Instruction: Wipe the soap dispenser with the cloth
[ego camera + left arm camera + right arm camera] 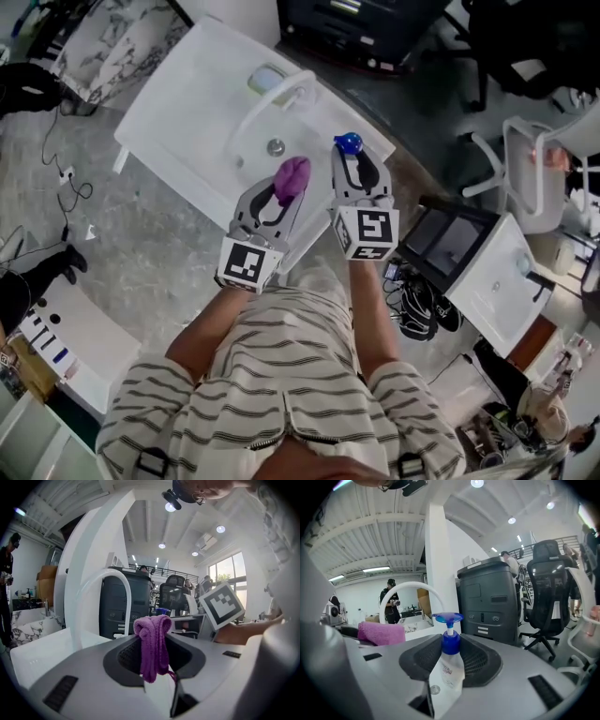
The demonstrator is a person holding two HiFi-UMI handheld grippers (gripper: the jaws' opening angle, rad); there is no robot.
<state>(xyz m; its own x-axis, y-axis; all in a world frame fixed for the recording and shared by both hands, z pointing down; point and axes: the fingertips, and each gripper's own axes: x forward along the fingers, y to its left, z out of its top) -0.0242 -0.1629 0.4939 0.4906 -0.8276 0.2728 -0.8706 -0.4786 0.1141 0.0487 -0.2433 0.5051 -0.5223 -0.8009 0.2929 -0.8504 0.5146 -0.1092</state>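
While both tools are hanging over the white washbasin (169, 112) in the head view, the left hand-held gripper (281, 195) is clamping the purple cloth (292, 178). The right hand-held gripper (356, 167) is pinching the soap dispenser (348, 143), whose blue pump head is poking out past the jaw tips. Cloth and dispenser are sitting near each other but apart, with the cloth to the dispenser's left, so the wiping hand is probably needing to travel rightward.

Through the left gripper view, the jaws are pressing closed on the cloth (153, 644). Its bunched top is standing above them and a tail is hanging down, while the right one's marker cube (221, 604) is showing off to the right.

Through the right gripper view, the jaws are standing partly apart, gripping the dispenser's clear body (446, 667). The bottle is standing upright, its long axis running up between the jaws. The cloth (380, 633) is showing at the left, about level with the pump.
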